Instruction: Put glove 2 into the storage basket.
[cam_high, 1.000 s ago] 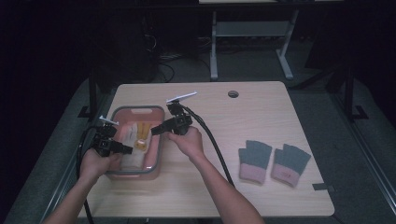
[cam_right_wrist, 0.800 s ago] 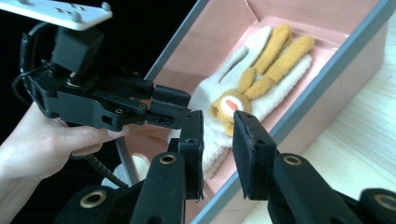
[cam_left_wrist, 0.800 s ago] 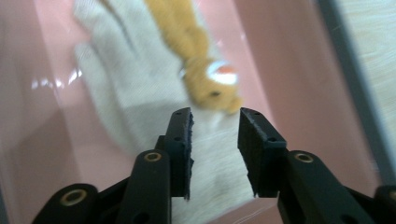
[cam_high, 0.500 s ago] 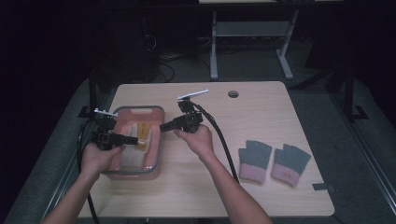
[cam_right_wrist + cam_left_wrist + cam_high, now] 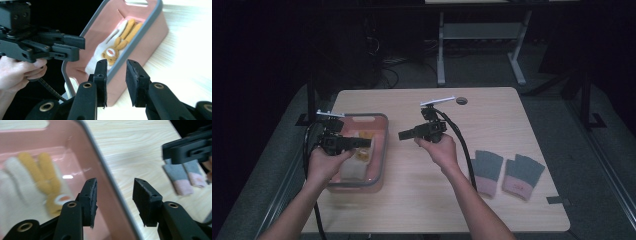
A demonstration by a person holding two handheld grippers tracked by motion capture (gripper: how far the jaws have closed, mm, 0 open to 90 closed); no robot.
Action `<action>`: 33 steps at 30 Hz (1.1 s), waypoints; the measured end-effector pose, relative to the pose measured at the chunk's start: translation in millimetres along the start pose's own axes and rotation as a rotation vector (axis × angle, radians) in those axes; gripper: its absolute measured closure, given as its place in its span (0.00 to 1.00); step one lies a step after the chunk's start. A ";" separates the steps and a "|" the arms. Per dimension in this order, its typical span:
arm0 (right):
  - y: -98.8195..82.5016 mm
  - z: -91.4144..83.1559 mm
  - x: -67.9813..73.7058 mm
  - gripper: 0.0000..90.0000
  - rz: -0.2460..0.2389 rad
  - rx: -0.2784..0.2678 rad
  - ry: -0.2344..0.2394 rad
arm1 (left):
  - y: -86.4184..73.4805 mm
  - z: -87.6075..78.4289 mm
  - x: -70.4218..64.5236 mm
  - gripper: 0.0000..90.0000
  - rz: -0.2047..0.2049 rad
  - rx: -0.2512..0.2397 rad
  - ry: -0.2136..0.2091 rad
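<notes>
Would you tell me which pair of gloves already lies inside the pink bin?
The white and orange pair lies in the pink bin; the grey and pink pair rests on the bare table.

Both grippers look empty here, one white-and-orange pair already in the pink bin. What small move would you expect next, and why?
Probably the right gripper swings toward the grey-and-pink gloves lying flat on the table. The left gripper, whose jaws have just been opening, holds nothing above the bin, and the white-and-orange gloves already lie inside.

The light wooden table [image 5: 422,195] carries a pink bin [image 5: 382,150] with a grey rim at its left side and two grey-and-pink gloves [image 5: 507,172] (lying flat, side by side) near its right edge.
</notes>
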State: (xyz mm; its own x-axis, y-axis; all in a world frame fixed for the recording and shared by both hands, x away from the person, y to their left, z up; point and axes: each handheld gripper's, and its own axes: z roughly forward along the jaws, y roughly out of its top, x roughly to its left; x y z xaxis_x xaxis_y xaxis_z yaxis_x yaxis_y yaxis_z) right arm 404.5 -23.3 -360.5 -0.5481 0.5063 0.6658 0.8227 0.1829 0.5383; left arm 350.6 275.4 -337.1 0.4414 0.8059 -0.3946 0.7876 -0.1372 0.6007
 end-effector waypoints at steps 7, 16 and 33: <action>-8.2 -15.7 -11.6 0.78 0.022 -0.013 -0.014 | 6.4 8.7 -15.5 0.55 0.034 0.000 -0.063; -18.5 -40.8 -25.0 0.77 0.043 -0.030 -0.030 | 13.8 23.1 -33.9 0.52 0.065 -0.002 -0.110; -38.5 -82.6 -51.3 0.73 0.079 -0.071 -0.036 | 21.3 49.6 -62.6 0.47 0.089 -0.006 -0.177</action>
State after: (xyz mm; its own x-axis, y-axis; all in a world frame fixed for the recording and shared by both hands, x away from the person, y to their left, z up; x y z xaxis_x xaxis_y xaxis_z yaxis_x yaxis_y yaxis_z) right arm 388.5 -125.9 -372.7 -0.4748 0.5469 0.6896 0.8499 0.0814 0.5206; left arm 361.0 193.4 -334.1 0.5788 0.6764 -0.4555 0.7396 -0.2000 0.6427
